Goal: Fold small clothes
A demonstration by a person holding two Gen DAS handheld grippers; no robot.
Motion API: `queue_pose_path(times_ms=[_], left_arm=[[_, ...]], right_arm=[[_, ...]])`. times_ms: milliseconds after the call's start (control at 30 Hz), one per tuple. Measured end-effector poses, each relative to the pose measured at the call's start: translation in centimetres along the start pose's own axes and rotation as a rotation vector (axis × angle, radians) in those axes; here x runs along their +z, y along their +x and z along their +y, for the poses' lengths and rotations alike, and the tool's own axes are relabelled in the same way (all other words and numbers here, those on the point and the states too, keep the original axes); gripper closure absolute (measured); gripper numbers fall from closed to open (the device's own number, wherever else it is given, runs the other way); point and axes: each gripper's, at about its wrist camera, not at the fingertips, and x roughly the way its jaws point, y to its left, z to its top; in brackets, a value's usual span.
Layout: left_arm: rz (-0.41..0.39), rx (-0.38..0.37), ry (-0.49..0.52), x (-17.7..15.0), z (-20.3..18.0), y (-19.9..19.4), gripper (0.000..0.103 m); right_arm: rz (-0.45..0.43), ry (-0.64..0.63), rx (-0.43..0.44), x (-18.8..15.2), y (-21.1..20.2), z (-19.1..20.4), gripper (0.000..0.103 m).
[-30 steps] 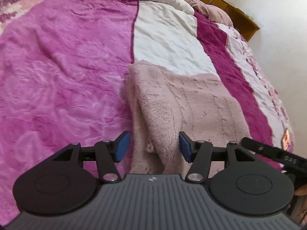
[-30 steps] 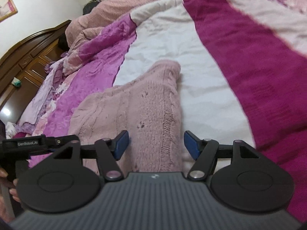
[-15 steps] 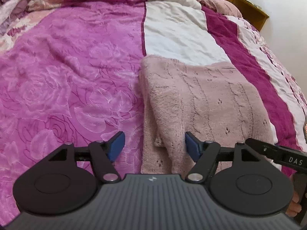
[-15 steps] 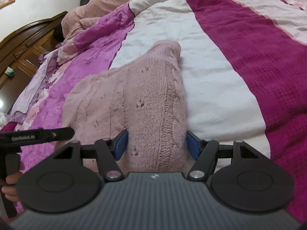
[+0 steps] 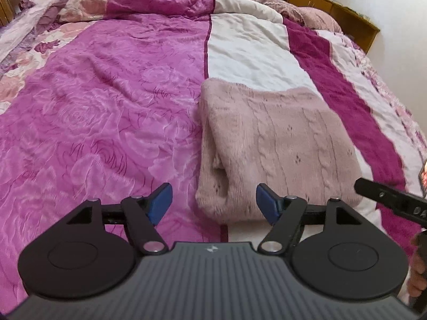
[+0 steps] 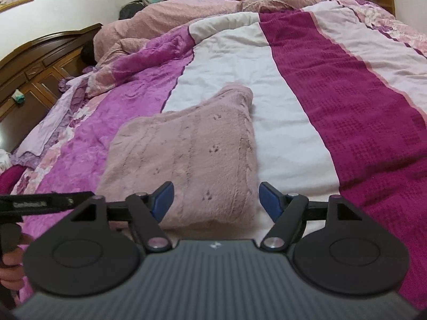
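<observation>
A pale pink knitted sweater (image 5: 272,144) lies folded on the bed, straddling the magenta and white parts of the quilt. It also shows in the right wrist view (image 6: 192,154), with a sleeve end pointing away. My left gripper (image 5: 213,202) is open and empty, just above the sweater's near left corner. My right gripper (image 6: 216,200) is open and empty, just above the sweater's near right edge. Neither gripper touches the cloth.
The bed quilt (image 5: 93,112) has magenta, white and dark crimson stripes (image 6: 360,112). Bunched pink bedding (image 6: 186,13) lies at the far end. A wooden headboard and drawers (image 6: 34,72) stand at the left. The other gripper's arm (image 5: 392,200) shows at the right edge.
Both grippers have drawn back and risen from the sweater, still open. The sweater now lies flat and free, with its near edge visible ahead of the fingers.
</observation>
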Motion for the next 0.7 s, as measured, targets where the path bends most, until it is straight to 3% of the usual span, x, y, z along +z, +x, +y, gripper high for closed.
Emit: queue_pose_path(times_ms=[200,567,700], left_arm=[[0.014,0.076,0.031,-2.4,-1.4,0.4,0.02],[0.14,0.136,0.029,-5.9,-3.9,4.3,0.019],[0.136,0.166,0.049,-6.3,-4.5,4.9,0.018]], right_arm=[[0.011,-0.066,-0.035,-1.8,-0.8,0.7,0.018],[0.135,-0.07,-0.103,-5.2,1.8,0.4,0.018],[0.162,-0.076,-0.127,-5.8,2.5,0.5,0.019]])
